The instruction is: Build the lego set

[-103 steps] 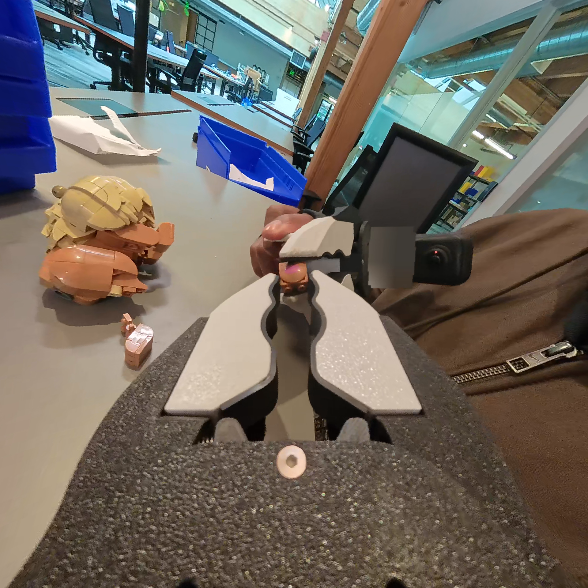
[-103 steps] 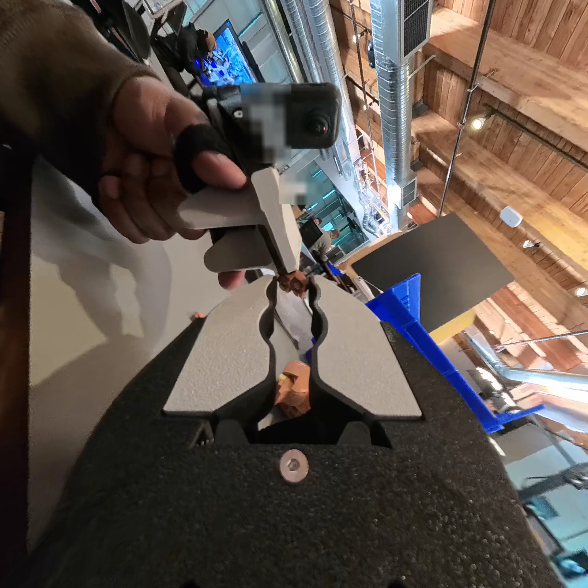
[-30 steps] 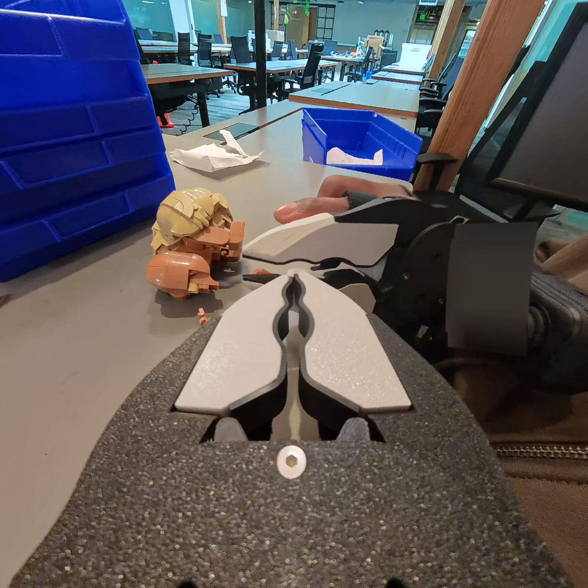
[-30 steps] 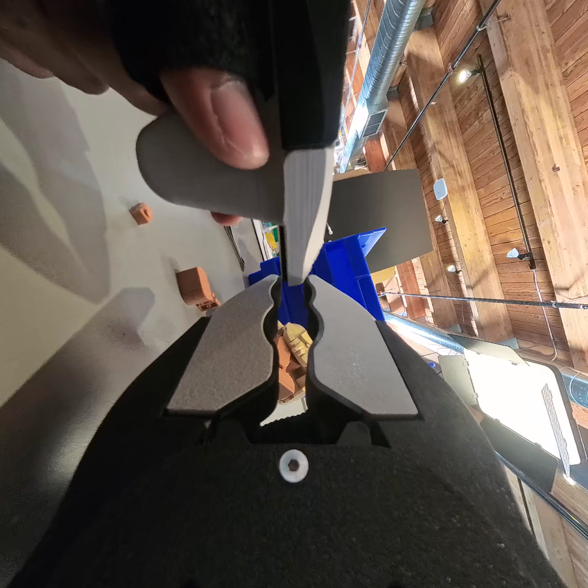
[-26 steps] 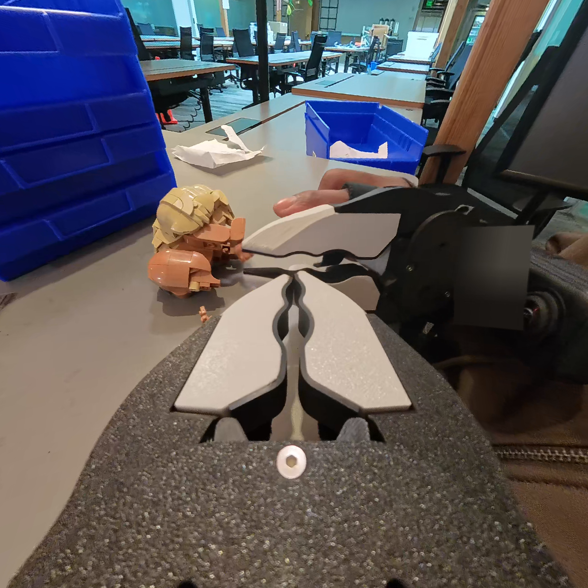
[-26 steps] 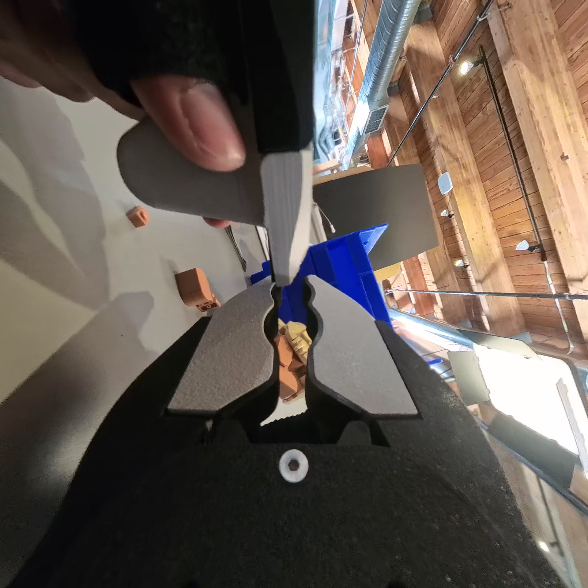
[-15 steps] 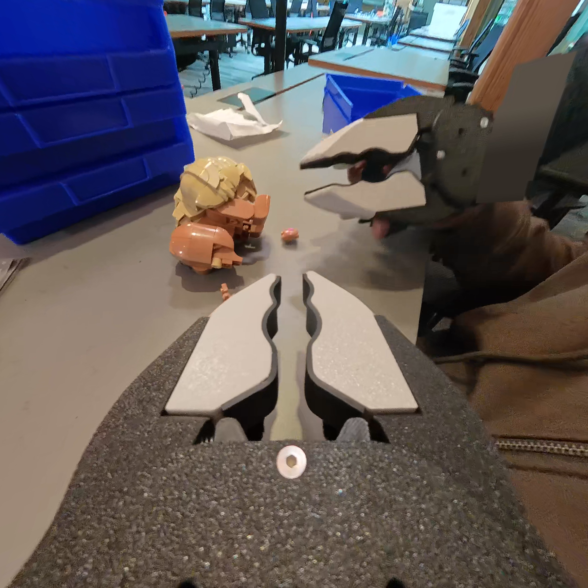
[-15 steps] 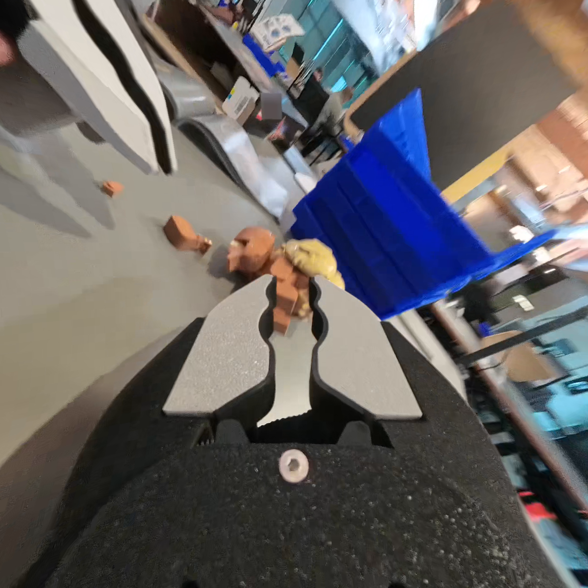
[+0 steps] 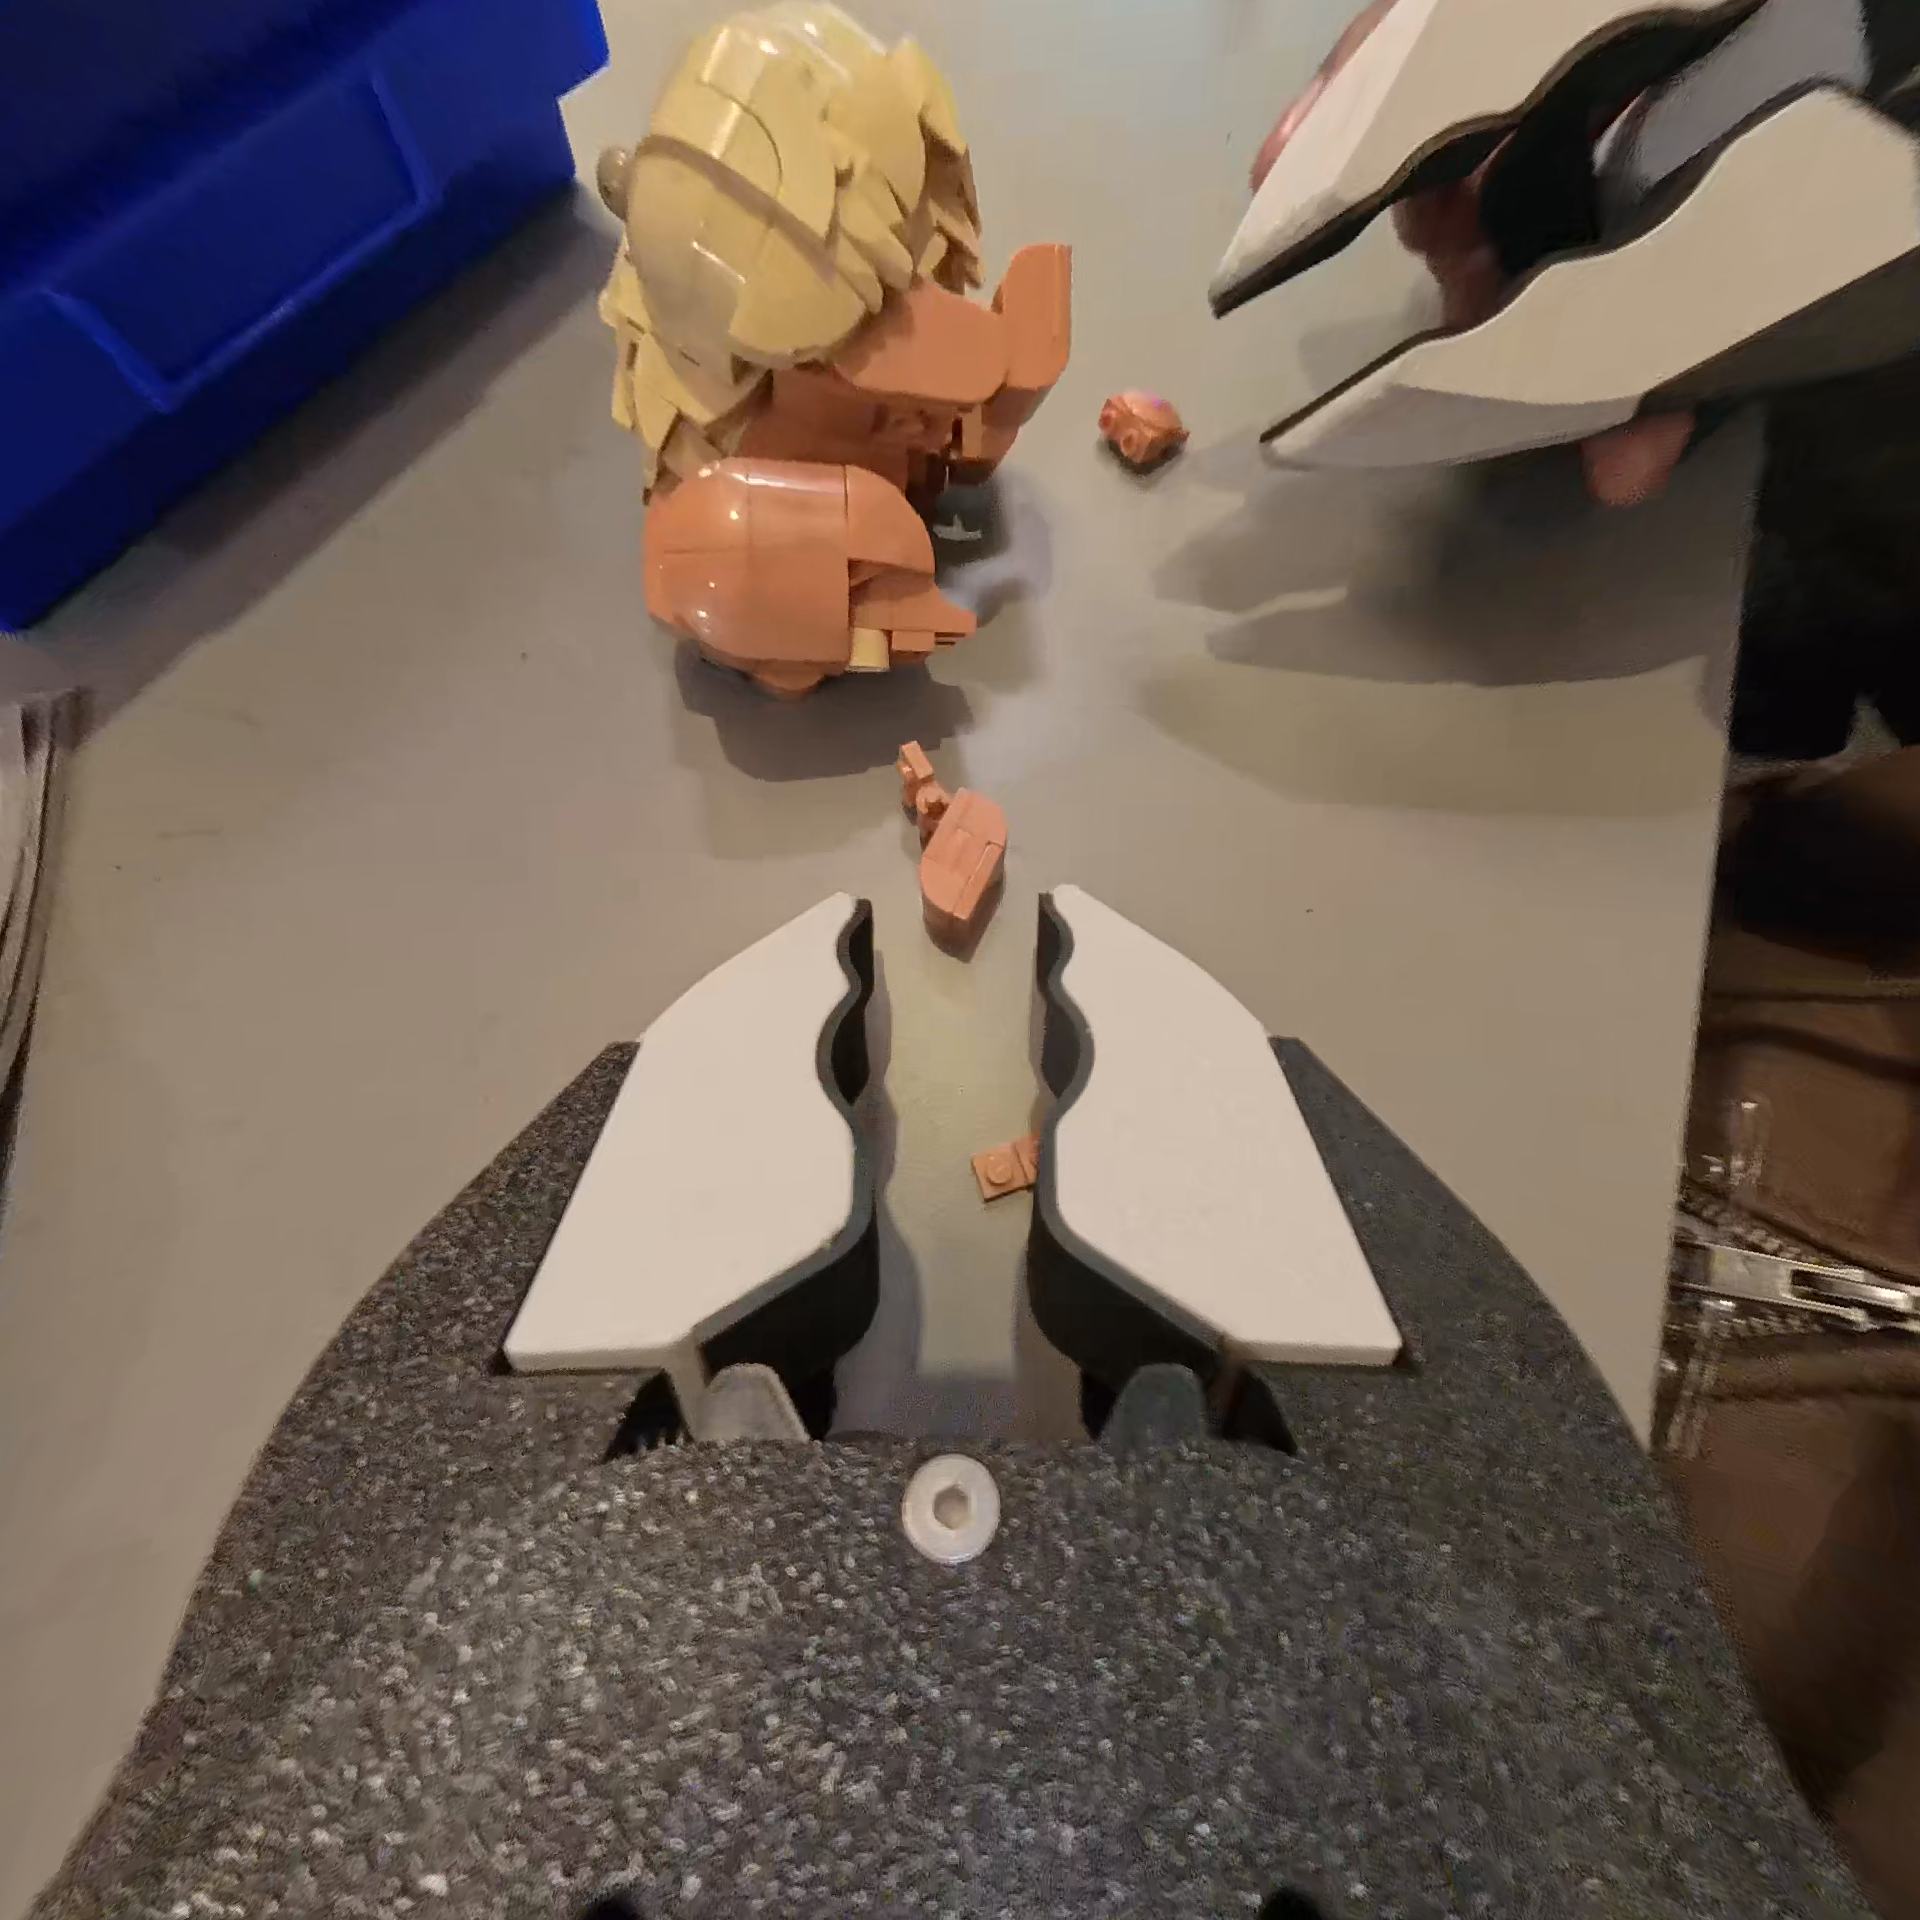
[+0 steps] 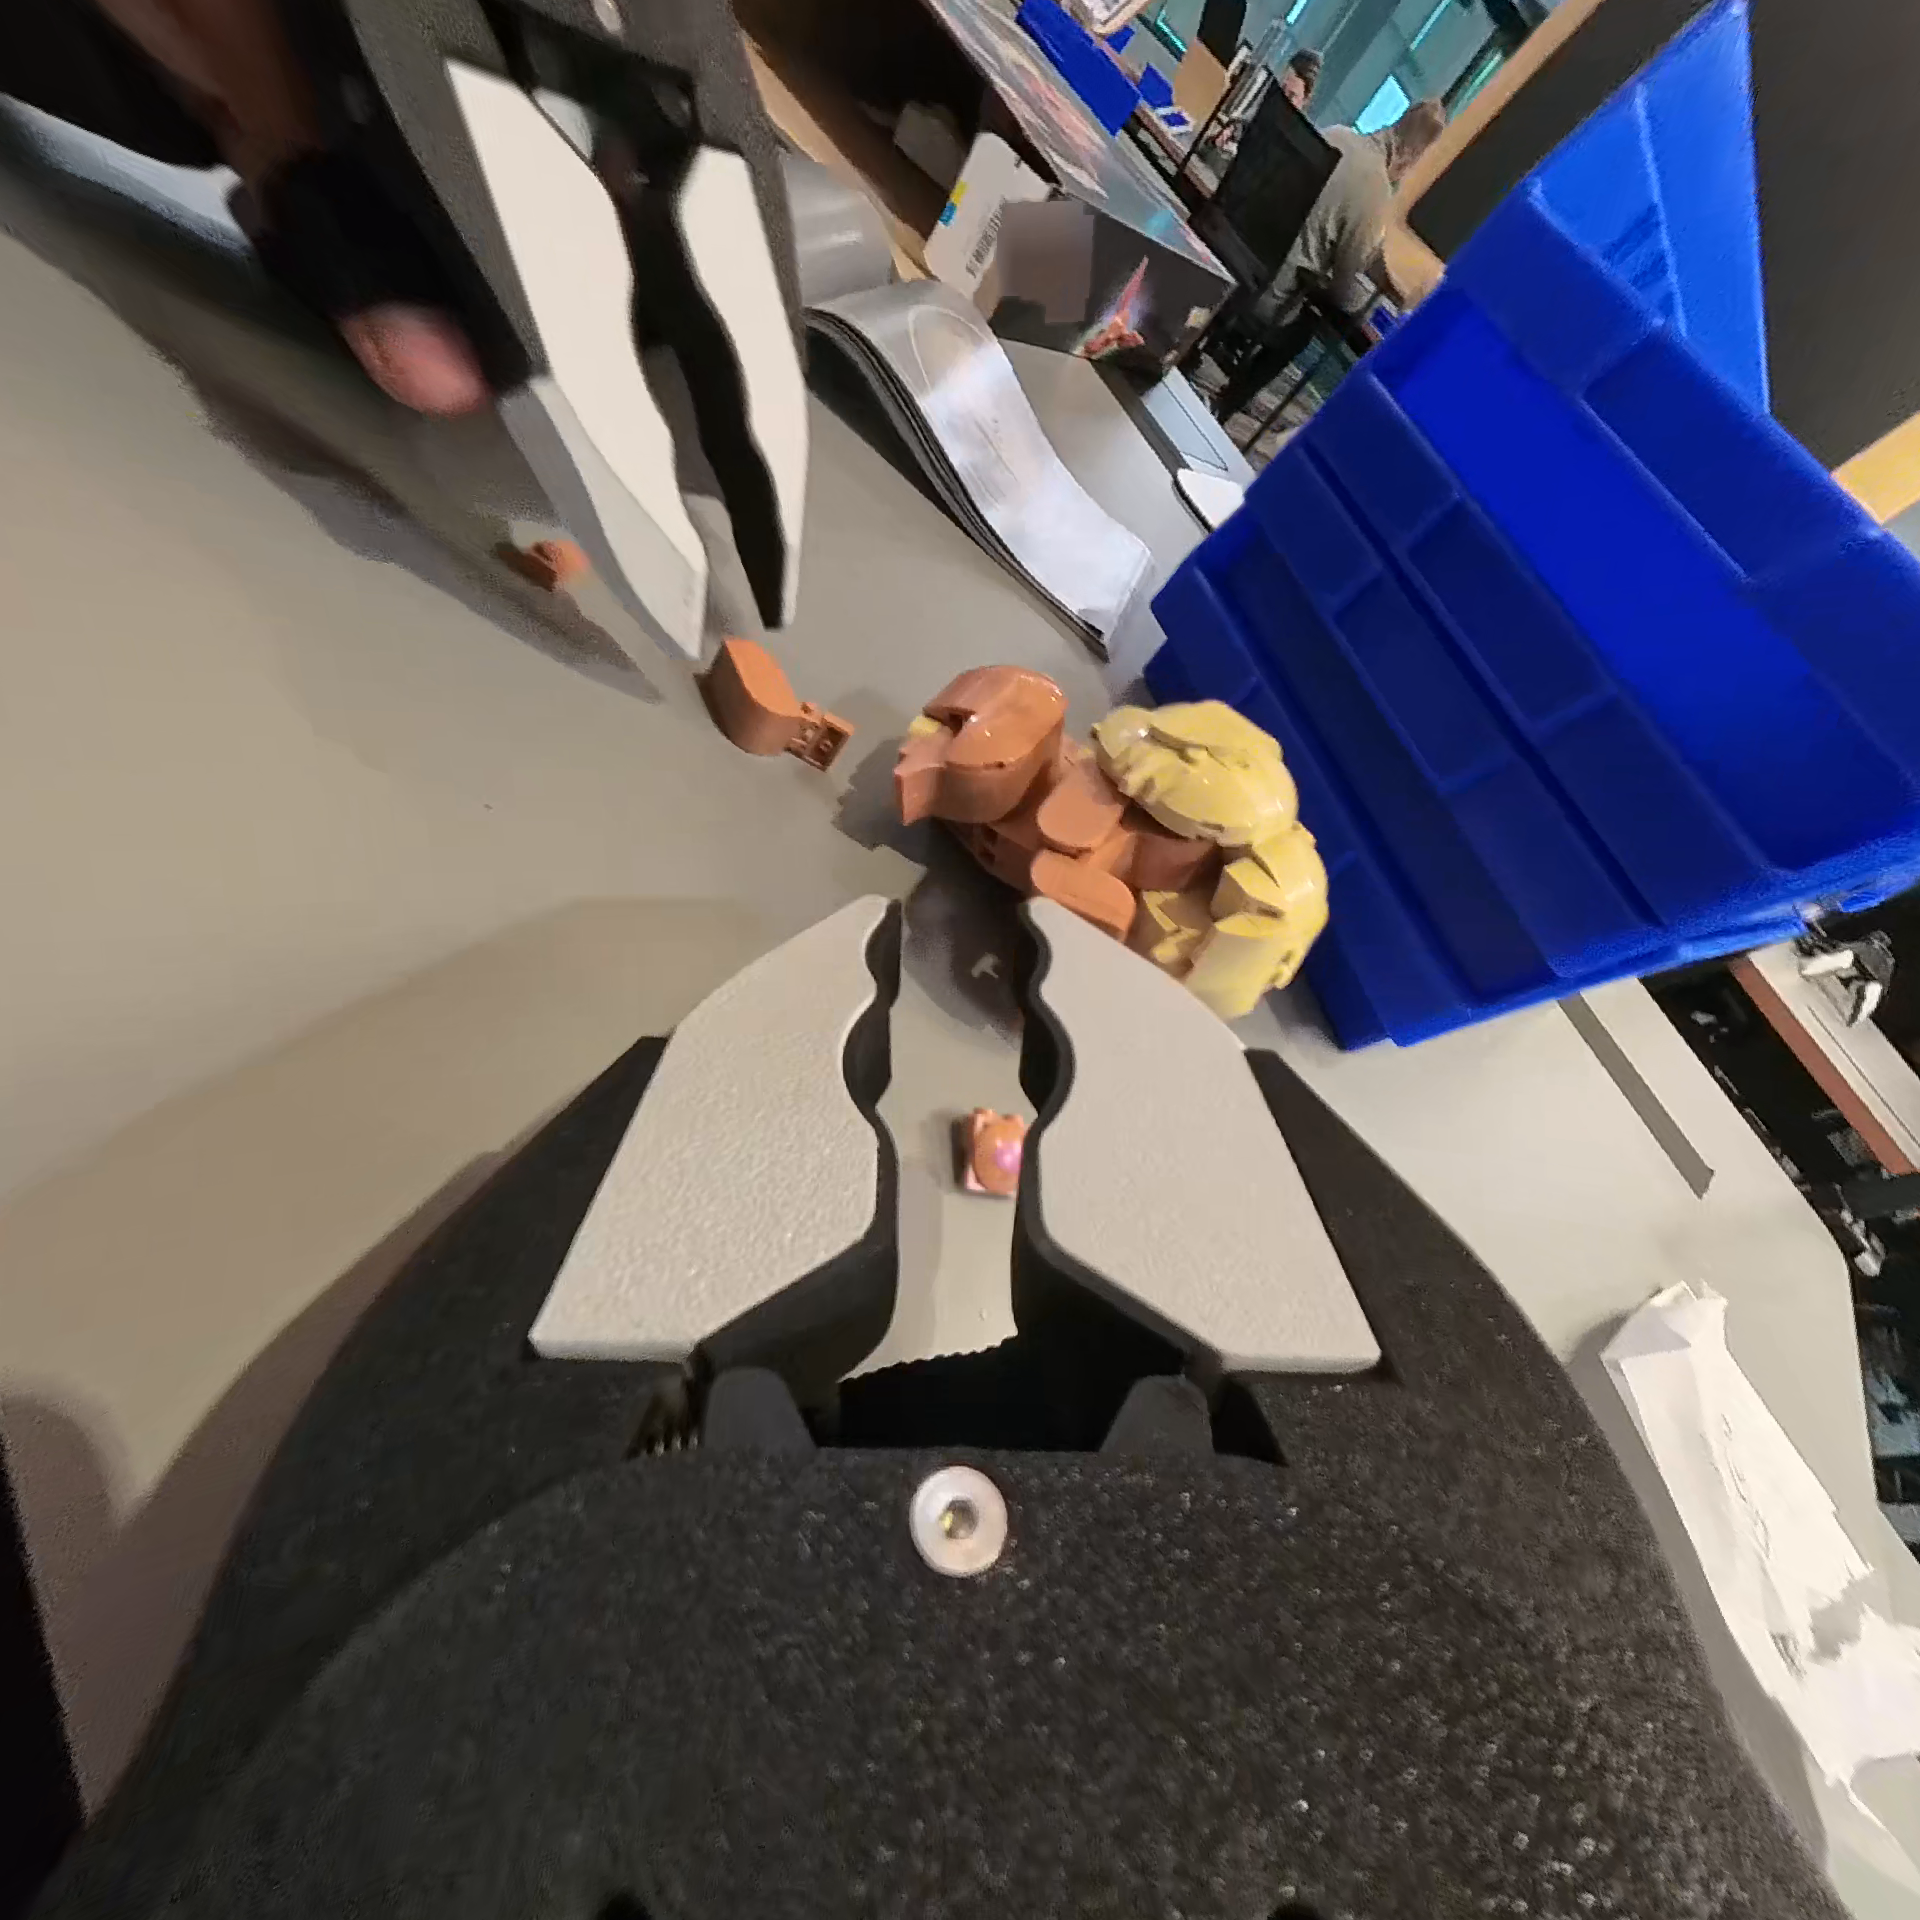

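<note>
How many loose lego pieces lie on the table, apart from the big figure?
3, perhaps more hidden. A brown block lies just ahead of the left gripper, a flat piece lies between its fingers, and a small pink-topped piece lies right of the figure.

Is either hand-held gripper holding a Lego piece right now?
No, the left hand-held gripper and the right hand-held gripper are both open and empty, and the small pink-topped piece lies loose on the grey table.
</note>
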